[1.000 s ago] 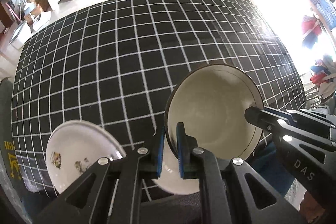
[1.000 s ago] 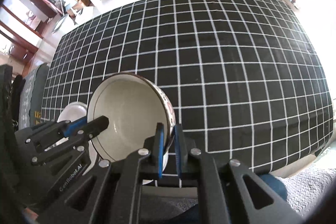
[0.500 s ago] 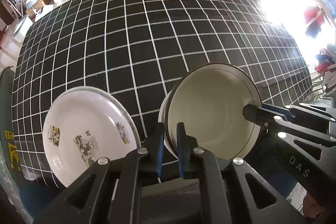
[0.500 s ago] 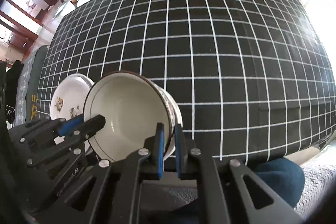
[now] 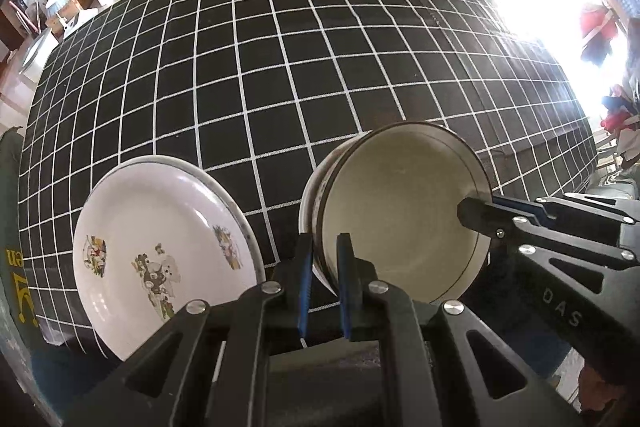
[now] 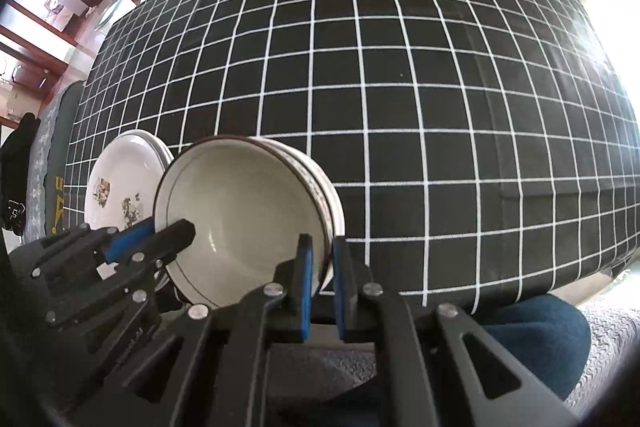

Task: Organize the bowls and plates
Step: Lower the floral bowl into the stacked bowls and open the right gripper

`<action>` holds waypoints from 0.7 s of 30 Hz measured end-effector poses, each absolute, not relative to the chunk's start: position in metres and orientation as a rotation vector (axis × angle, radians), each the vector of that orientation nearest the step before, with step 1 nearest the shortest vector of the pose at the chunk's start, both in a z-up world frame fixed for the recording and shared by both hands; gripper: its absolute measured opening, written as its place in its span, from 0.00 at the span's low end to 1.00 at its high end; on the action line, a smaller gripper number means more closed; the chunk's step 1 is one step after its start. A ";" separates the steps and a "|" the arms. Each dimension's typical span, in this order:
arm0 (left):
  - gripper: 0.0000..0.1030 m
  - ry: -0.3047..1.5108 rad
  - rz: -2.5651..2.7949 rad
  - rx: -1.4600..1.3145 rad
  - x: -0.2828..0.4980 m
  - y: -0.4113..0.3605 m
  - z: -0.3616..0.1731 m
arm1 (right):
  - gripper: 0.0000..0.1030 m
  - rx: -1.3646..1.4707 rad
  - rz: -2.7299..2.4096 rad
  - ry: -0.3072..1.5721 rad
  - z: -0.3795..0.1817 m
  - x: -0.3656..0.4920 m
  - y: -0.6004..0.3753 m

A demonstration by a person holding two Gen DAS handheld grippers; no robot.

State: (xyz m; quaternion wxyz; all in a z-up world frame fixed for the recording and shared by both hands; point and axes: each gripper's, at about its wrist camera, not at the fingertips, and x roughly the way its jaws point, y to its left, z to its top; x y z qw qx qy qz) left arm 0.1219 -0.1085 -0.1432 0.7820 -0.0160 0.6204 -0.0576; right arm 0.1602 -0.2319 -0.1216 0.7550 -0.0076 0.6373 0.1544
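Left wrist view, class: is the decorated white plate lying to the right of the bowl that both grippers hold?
No. The plate lies left of the bowl, on the checked tablecloth.

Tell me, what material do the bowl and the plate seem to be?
Bowl: probably glazed ceramic, with a glossy cream inside and a thin dark rim line. Plate: likely glazed porcelain or ceramic, shiny white with printed flower decals; melamine cannot be excluded.

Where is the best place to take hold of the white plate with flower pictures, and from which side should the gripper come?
Grip the plate by its thin rim, on the edge nearest the table's near edge. It lies flat and shallow on the checked tablecloth, so only the raised rim offers a pinch. Come from above, probably with the left gripper, which is closest but now shut on the bowl.
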 end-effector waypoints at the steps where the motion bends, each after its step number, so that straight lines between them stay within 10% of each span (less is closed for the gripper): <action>1: 0.09 1.338 -0.122 -0.029 0.122 -0.110 -0.143 | 0.12 -0.014 0.337 1.391 -0.121 0.160 -0.233; 17: 0.10 1.308 -0.123 0.032 0.119 -0.121 -0.148 | 0.13 -0.061 0.328 1.364 -0.117 0.157 -0.227; 21: 0.25 1.294 -0.139 -0.005 0.117 -0.117 -0.143 | 0.13 -0.062 0.323 1.348 -0.113 0.158 -0.229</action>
